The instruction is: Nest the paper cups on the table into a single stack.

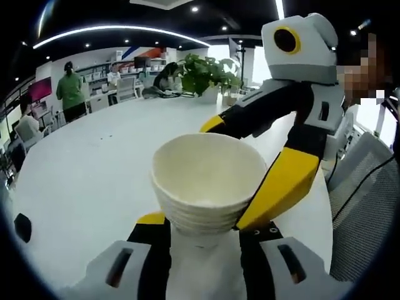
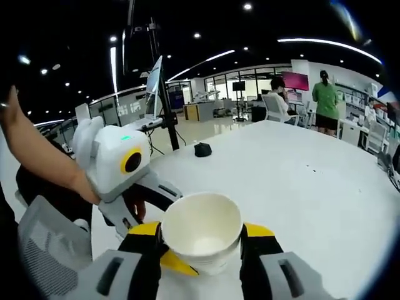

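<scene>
Left gripper (image 1: pixel 203 226): yellow-tipped jaws part-open, closed against both sides of a nested stack of white paper cups (image 1: pixel 206 187), mouth facing the camera, held above the round white table (image 1: pixel 87 181). Ribbed rims show several cups stacked.

Right gripper (image 1: pixel 262 169) enters the left gripper view from the right, angled down; one yellow jaw lies along the stack's right side, the other reaches behind it.

Right gripper view: right gripper (image 2: pixel 203 240) straddles the stack (image 2: pixel 201 232), jaws wide, apparently touching both sides, though firm grip is unclear. Left gripper (image 2: pixel 134 187) comes in from the left, a bare forearm (image 2: pixel 44 156) behind it.

Small black object (image 2: pixel 202 149) on the table (image 2: pixel 300 181) beyond. Potted green plant (image 1: pixel 209 74) at the far edge.
</scene>
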